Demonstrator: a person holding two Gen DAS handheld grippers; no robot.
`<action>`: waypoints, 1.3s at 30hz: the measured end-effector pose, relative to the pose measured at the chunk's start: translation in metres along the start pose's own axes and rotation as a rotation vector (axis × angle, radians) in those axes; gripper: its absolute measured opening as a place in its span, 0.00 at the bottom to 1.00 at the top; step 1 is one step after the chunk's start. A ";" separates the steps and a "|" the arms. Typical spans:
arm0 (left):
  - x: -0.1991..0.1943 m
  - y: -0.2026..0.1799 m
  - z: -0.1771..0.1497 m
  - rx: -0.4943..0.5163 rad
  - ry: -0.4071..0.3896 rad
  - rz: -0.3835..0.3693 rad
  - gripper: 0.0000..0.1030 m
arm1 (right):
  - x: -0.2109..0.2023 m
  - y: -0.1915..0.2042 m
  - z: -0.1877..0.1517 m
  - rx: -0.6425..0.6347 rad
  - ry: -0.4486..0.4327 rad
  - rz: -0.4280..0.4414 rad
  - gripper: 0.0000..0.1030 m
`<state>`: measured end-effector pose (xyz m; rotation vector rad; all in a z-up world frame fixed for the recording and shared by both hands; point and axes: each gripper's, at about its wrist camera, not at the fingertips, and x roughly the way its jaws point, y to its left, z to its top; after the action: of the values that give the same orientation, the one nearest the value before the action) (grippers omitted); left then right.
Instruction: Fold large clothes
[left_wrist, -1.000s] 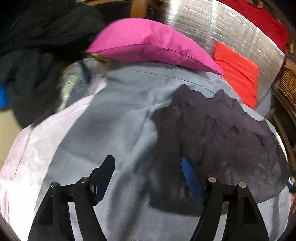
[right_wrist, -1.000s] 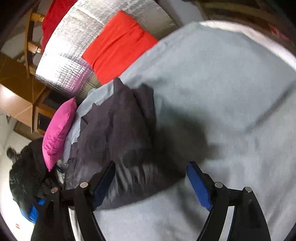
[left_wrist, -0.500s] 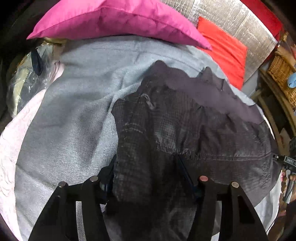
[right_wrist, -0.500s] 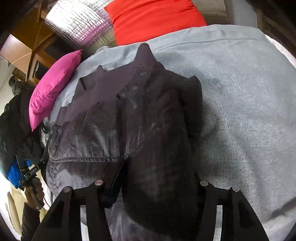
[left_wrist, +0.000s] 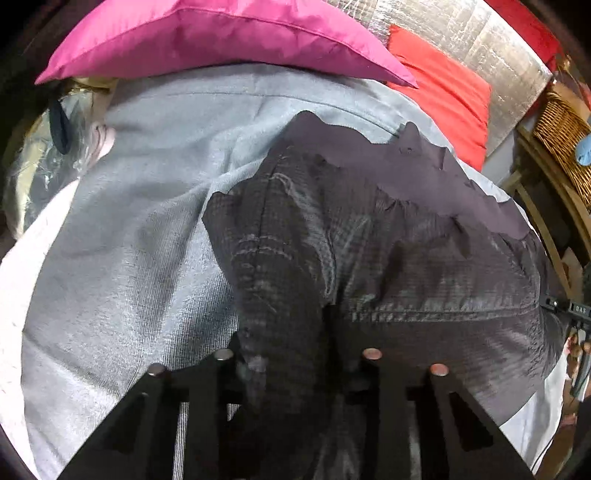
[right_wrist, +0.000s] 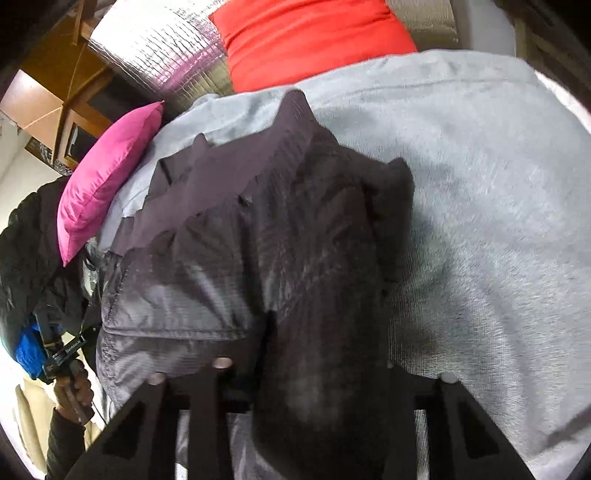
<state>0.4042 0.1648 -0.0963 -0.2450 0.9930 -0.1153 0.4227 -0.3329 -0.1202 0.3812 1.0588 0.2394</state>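
Observation:
A dark grey quilted jacket (left_wrist: 406, 258) lies spread on a pale grey blanket (left_wrist: 129, 258) over a bed. My left gripper (left_wrist: 284, 332) has a raised fold of the jacket's left edge bunched between its jaws, which are closing and press on the cloth. In the right wrist view the same jacket (right_wrist: 221, 277) fills the middle. There my right gripper (right_wrist: 325, 343) is closing on a thick fold at the jacket's right edge, its pads hidden by the cloth. A hand (right_wrist: 74, 387) holding the left gripper shows at the lower left.
A pink pillow (left_wrist: 221, 33) and a red cushion (left_wrist: 443, 107) lie at the head of the bed against a silver foil panel (left_wrist: 461, 37). A wicker basket (left_wrist: 561, 136) stands to the right. A black coat heap (right_wrist: 29, 251) sits beyond the pillow.
Both grippers came down from above the blanket onto the jacket's two side edges. Their jaws narrowed from wide apart to pinching bunched folds of the cloth.

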 end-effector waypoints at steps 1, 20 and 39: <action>-0.002 0.000 0.001 -0.010 -0.001 -0.001 0.25 | -0.003 0.004 0.000 -0.008 -0.003 -0.015 0.30; -0.030 0.010 -0.027 -0.009 0.000 0.033 0.53 | -0.030 0.009 -0.017 -0.027 0.038 -0.029 0.44; -0.087 -0.024 -0.010 0.060 -0.067 -0.011 0.18 | -0.073 0.056 -0.005 -0.099 -0.023 0.054 0.21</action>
<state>0.3486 0.1579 -0.0243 -0.1981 0.9199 -0.1458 0.3833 -0.3086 -0.0406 0.3230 1.0111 0.3335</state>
